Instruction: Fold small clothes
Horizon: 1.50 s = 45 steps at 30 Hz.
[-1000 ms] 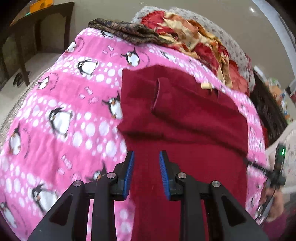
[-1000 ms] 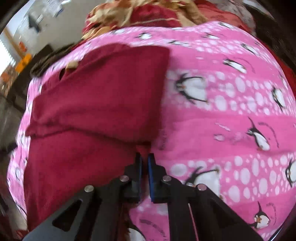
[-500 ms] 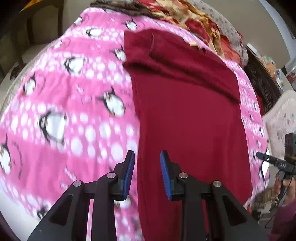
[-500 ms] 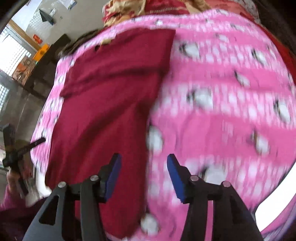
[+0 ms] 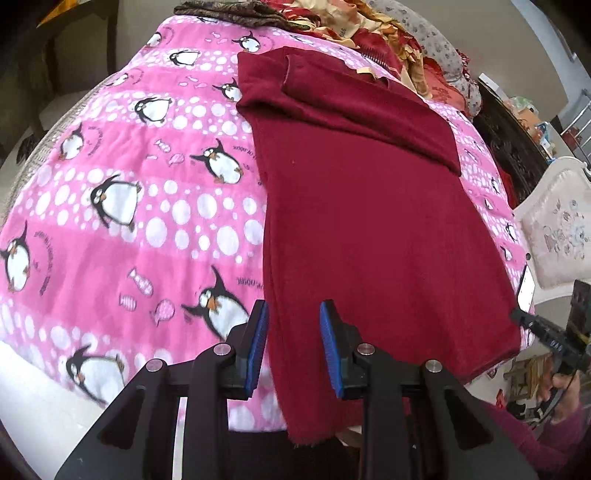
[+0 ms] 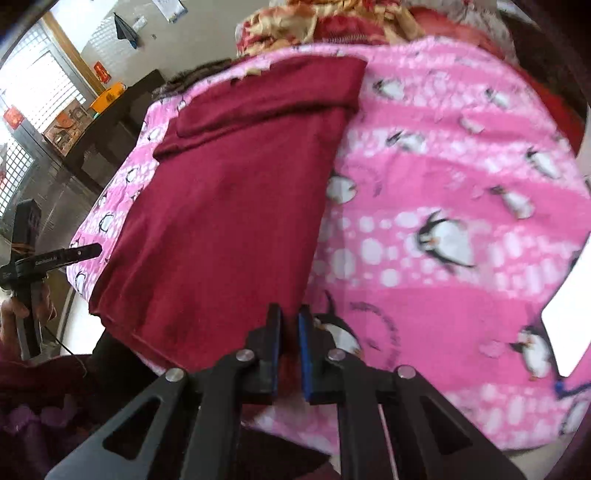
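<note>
Bed: pink fleece penguin-print blanket covers the bed; that's your work surface.
Garment: dark red knit top lies flat on the blanket w/ sleeves folded in across the chest at the far end, hem at the near edge of the bed, near-left corner hanging over the edge.
Handling: judged soft, light, limp, a bit grippy like fleece or knit. It'll drape and sag from wherever you pinch, so take it at both hem corners, through both layers, and lift evenly or the fold goes skew.
Clutter: heap of red-and-gold patterned cloth at the far end, well apart from the hem.
L gripper: your left gripper hovers over the left side seam near the hem, blue-padded fingers apart, nothing betw them yet.
R gripper: your right gripper sits at the right hem corner, fingers nearly together w/ red cloth in the gap; looks like a pinch on the top.
Change: vs 0.5 s ago the R fingers were spread wide, now closed in on the corner. L fingers unchanged, both views pulled back toward the hem.
</note>
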Each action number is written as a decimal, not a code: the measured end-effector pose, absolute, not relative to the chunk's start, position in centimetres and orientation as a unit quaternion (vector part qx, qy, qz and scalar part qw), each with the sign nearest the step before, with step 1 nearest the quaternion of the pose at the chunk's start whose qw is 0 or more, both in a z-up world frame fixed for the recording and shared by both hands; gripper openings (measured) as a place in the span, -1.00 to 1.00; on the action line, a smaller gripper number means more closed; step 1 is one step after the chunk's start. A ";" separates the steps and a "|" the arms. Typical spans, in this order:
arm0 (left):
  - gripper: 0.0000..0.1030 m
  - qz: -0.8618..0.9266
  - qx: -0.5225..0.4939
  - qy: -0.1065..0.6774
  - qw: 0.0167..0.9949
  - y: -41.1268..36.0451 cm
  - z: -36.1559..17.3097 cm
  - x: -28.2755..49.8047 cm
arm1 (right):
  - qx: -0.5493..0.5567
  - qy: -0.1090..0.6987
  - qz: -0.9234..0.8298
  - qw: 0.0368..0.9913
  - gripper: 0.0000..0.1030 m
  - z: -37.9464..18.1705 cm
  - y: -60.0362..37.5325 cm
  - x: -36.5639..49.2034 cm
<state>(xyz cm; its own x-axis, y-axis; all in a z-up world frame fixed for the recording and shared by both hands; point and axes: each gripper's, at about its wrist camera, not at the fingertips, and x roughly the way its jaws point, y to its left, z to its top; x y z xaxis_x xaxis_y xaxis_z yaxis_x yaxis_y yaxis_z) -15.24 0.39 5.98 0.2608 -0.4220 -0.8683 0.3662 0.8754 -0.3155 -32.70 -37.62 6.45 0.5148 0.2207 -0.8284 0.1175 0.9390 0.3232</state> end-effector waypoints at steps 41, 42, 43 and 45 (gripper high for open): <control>-0.62 -0.245 -0.032 0.634 0.732 -1.2 1.7 -18.0 | 0.288 0.514 0.114 0.800 0.52 1.9 -37.1 -32.1; -0.60 -0.247 -0.035 0.636 0.731 -1.2 1.6 -17.9 | 0.287 0.512 0.117 0.801 0.53 1.9 -37.1 -32.1; -0.59 -0.250 -0.040 0.638 0.727 -1.1 1.5 -17.8 | 0.287 0.511 0.119 0.801 0.53 1.8 -37.1 -32.0; -0.59 -0.251 -0.048 0.642 0.722 -1.0 1.4 -17.5 | 0.291 0.506 0.131 0.801 0.53 1.8 -37.1 -32.1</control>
